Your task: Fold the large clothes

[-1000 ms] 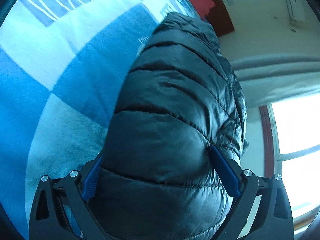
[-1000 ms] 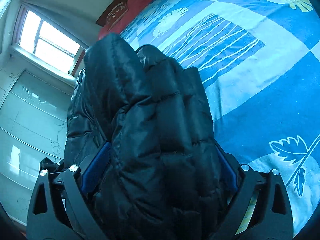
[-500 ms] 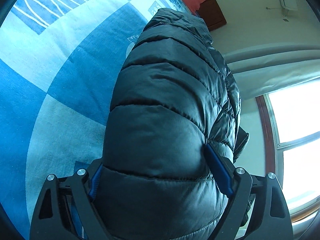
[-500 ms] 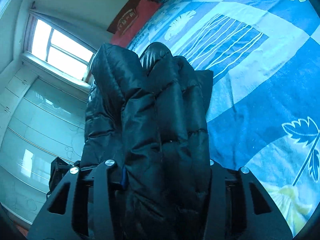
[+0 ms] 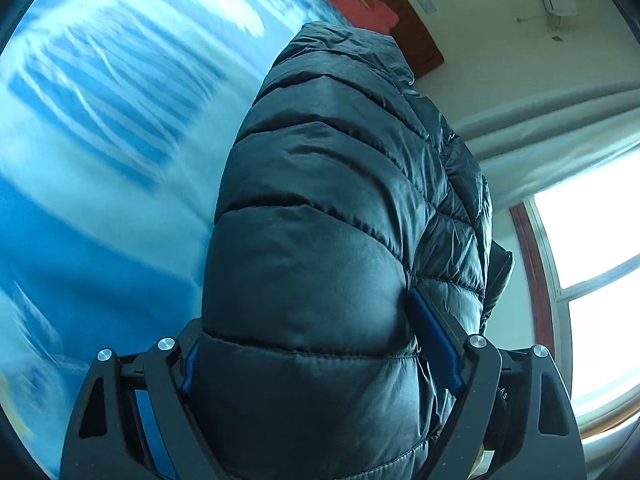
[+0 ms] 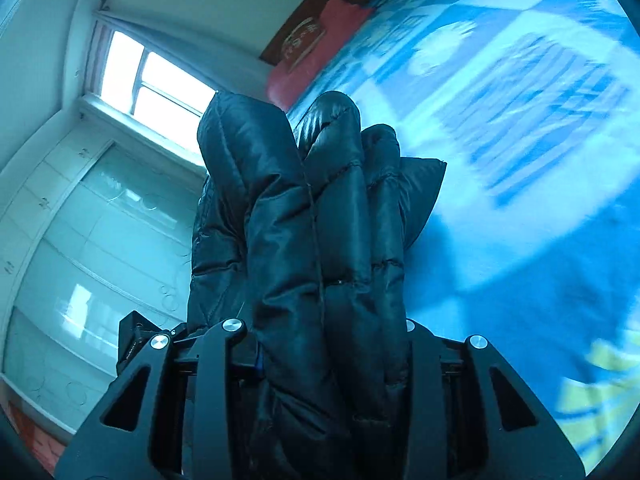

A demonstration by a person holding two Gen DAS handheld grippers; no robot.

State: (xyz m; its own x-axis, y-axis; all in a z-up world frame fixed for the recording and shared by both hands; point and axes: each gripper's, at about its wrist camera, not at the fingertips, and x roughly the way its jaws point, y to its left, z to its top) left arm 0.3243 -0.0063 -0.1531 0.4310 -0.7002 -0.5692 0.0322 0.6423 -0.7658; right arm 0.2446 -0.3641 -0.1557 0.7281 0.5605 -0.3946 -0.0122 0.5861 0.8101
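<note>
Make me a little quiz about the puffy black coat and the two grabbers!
1. True or false: the puffy black coat lies flat on the blue patterned bedspread.
2. What squeezes the coat harder, the left gripper or the right gripper?
3. What colour are the pads on the fingers?

Key:
1. False; both grippers have a bunched-up part of it between their fingers.
2. The right one; its fingers stand closer together and are closing.
3. Blue.
</note>
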